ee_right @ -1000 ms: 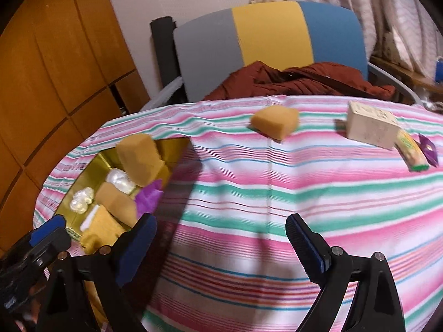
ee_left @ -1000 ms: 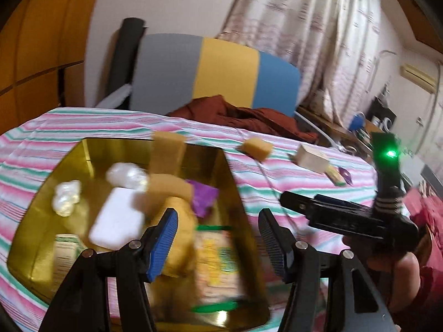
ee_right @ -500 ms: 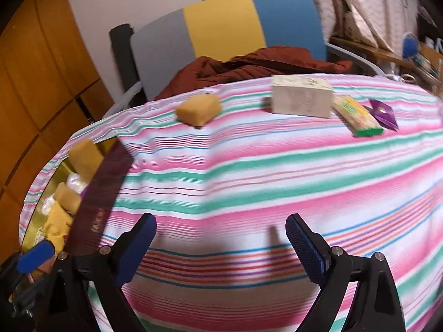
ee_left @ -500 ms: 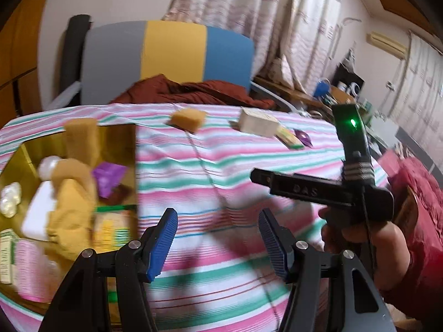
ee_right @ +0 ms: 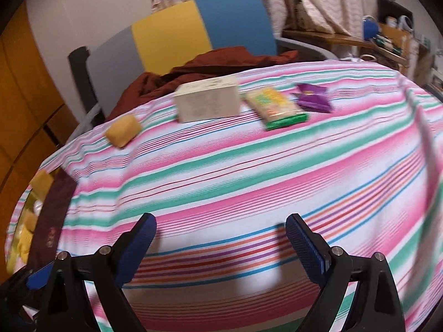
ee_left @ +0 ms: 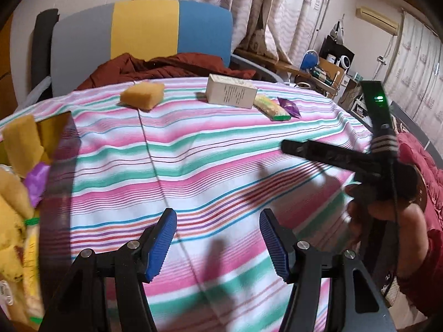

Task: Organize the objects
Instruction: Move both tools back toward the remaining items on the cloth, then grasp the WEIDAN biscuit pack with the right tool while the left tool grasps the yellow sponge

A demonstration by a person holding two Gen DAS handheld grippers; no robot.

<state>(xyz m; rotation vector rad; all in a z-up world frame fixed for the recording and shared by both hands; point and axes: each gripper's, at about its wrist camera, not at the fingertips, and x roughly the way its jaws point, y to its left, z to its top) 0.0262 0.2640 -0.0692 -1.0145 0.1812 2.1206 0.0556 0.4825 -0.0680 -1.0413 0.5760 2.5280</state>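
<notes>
Left gripper point(ee_left: 217, 242): jaws spread, nothing between them, only striped cloth point(ee_left: 221, 149) under them. Opening figure is barely creeping, treat as released.
Right gripper point(ee_right: 220, 244): jaws spread wide, nothing between them. Same gripper shows in the left view off to the right of the left jaws, held in a hand point(ee_left: 384, 207), green light lit on its upright stalk.

Counter carries the cloth. Ahead of both jaw pairs, far edge, well clear of them:
- yellow sponge point(ee_left: 142, 95), ahead-left of the left jaws; far ahead-left of the right jaws point(ee_right: 123, 131).
- cream box point(ee_left: 231, 92), rows of small print on the near face, too small to read; right view blurred point(ee_right: 207, 102).
- yellow-green packet point(ee_left: 272, 107) just beside the box on its right; printing there, not legible point(ee_right: 277, 108).
- purple packet point(ee_left: 289, 107) just beside that one, furthest right point(ee_right: 314, 98). No readable writing.

Gold tray point(ee_left: 59, 127) sits left of the left jaws, at frame edge, loaded: sponge pieces, a purple wrapper, a yellow packet with green ends. Tray wall carries a small marking in the right view point(ee_right: 51, 239), blurred, can't read.

Behind the counter: chair point(ee_left: 144, 30) with grey/yellow/blue back, dark red garment point(ee_left: 166, 67) piled on it.
</notes>
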